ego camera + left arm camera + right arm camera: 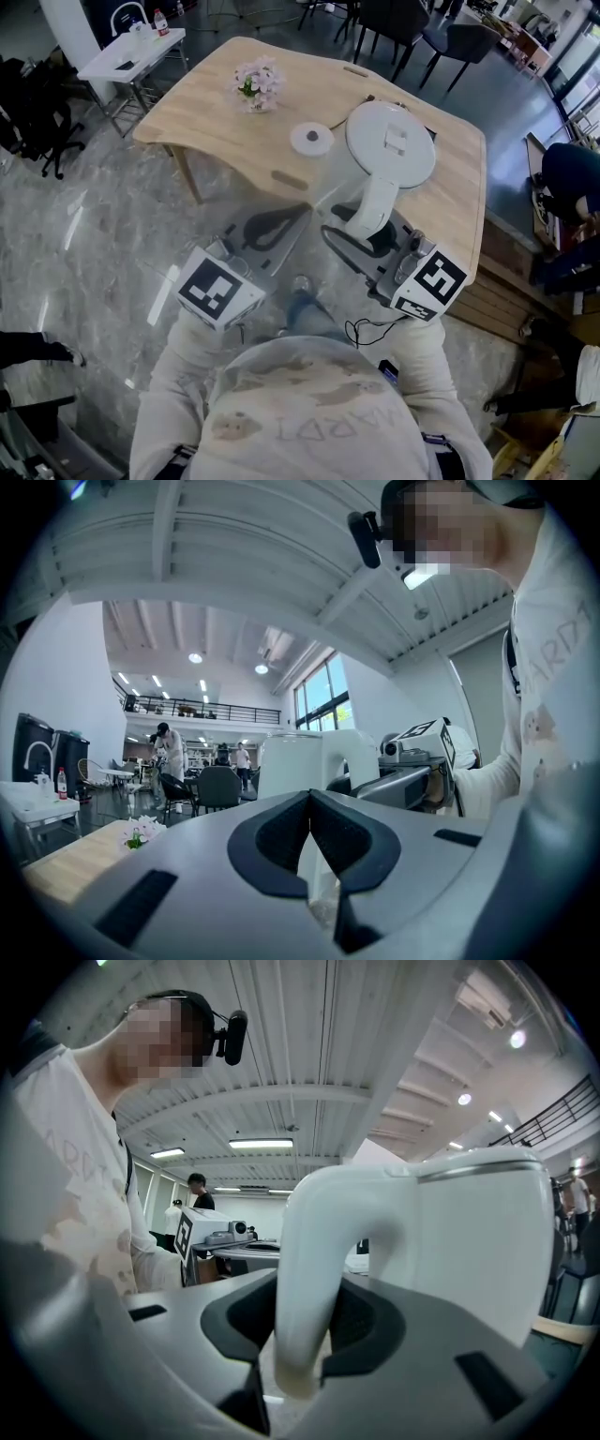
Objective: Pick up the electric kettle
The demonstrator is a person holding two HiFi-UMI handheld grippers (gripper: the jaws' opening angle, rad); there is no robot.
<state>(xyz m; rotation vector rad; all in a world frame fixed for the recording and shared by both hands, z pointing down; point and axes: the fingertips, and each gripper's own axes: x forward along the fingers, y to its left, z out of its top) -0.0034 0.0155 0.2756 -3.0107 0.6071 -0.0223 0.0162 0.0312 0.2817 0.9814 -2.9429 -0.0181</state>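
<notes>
Firmly, right gripper fingers pinch the electric kettle handle; left gripper fingers pressed together, just beside it.

Right gripper view: kettle btm hidden behind right gripper body; pads cover both flanks of handle.

Left gripper view: kettle's lower half hidden behind left gripper. Bkgd people, pic-left of kettle, too small for detail.

Head view: seen from above, so lid hides kettle body. Right gripper's jaw tips lost under handle. Patch of table beneath kettle covered by it. Far pic-right of kettle, a person cut off by pic edge. Items on small white table, far pic-left of kettle, too small to name.
</notes>
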